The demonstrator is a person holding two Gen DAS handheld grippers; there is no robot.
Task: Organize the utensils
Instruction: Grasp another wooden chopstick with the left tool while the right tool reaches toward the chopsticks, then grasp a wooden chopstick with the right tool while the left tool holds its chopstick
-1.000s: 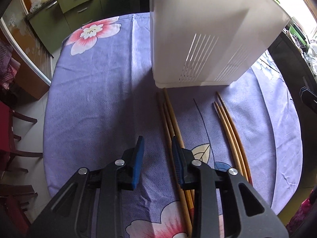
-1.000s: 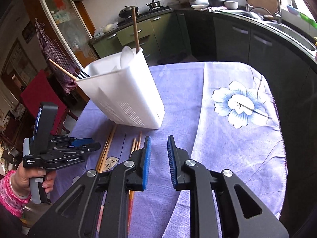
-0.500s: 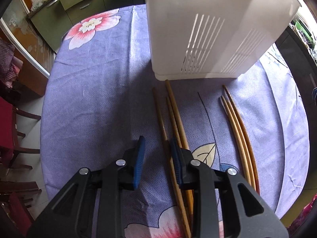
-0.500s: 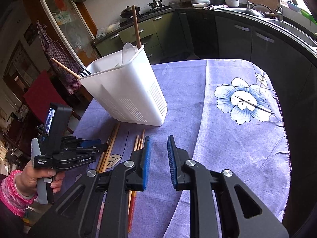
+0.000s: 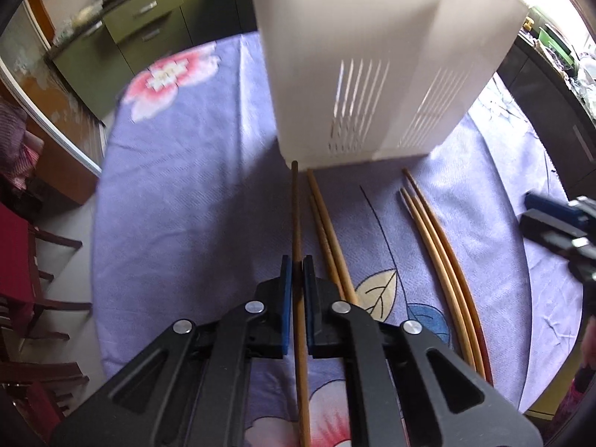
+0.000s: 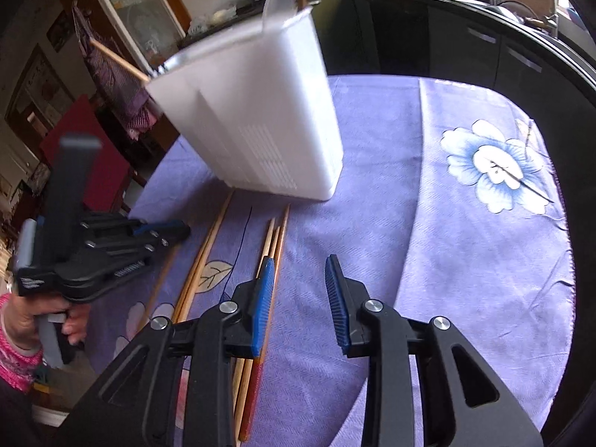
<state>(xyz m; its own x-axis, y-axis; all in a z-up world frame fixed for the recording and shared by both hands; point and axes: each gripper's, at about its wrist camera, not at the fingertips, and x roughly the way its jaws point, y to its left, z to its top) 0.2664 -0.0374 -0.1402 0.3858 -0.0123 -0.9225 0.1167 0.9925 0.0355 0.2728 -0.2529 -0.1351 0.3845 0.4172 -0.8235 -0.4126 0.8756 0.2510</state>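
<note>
A white slotted utensil holder (image 5: 372, 67) stands on the purple flowered cloth. In front of it lie wooden chopsticks. My left gripper (image 5: 297, 260) is shut on the leftmost chopstick (image 5: 295, 208), which runs between its blue pads. Two more chopsticks (image 5: 327, 231) lie just to its right, and three more chopsticks (image 5: 439, 253) further right. My right gripper (image 6: 298, 260) is opening with nothing between its jaws. Its left finger hangs over the group of three chopsticks (image 6: 277, 234). The right wrist view also shows the holder (image 6: 260, 119) and the left gripper (image 6: 182, 229), held by a hand.
A fork and a wooden handle stick out of the holder's top. The table's edge (image 6: 566, 260) curves round on the right, with dark kitchen cabinets beyond. Red chairs (image 5: 15, 253) stand left of the table. The right gripper (image 5: 527, 208) shows at the right edge of the left wrist view.
My left gripper's jaws have closed onto the leftmost chopstick. My right gripper has come down and forward toward the three chopsticks, and its jaws have spread wider.
</note>
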